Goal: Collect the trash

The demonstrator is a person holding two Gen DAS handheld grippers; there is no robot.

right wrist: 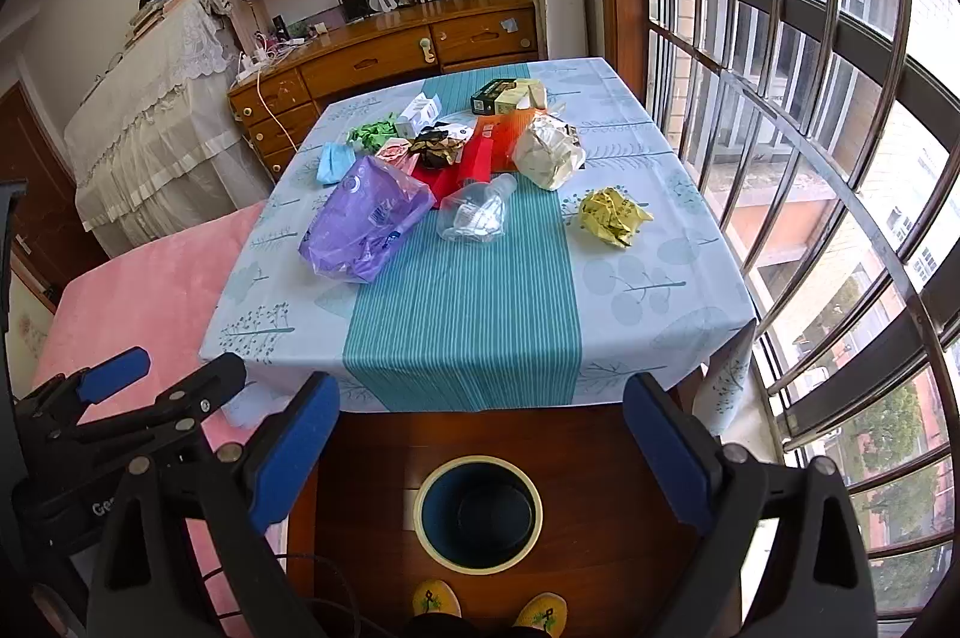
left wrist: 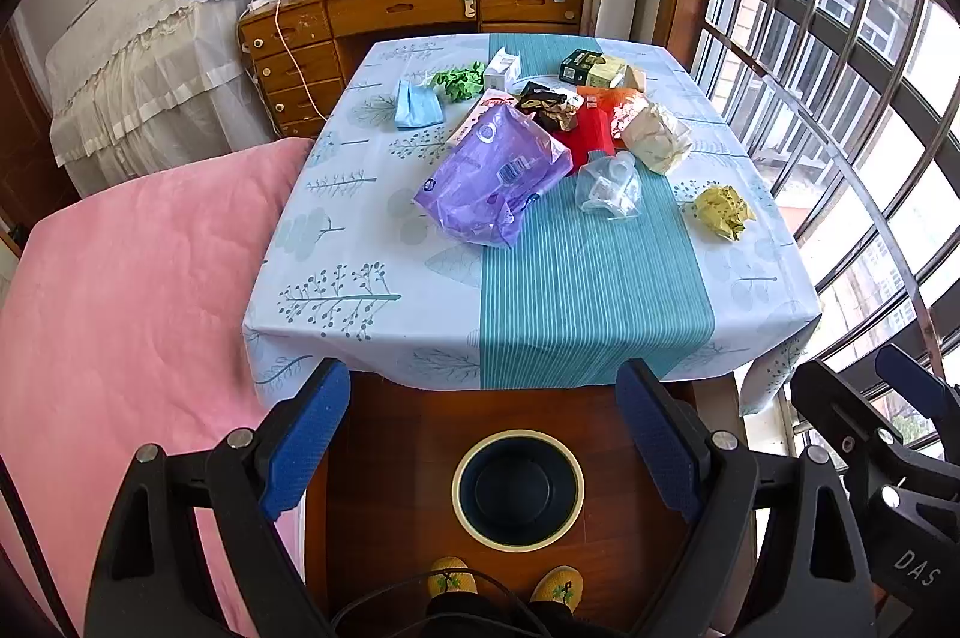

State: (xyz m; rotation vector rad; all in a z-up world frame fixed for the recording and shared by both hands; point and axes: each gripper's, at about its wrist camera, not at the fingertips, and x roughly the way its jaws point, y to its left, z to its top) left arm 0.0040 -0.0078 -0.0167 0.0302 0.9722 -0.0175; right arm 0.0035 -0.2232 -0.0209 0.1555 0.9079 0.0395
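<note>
Trash lies on the table: a purple plastic bag, a clear crushed bottle, a yellow crumpled wrapper, a cream paper ball, red packaging, a blue mask and green paper. A dark bin stands on the floor before the table. My left gripper and right gripper are open and empty, above the bin.
Small boxes sit at the table's far end. A pink bed lies left of the table. A barred window is on the right. A wooden desk stands behind.
</note>
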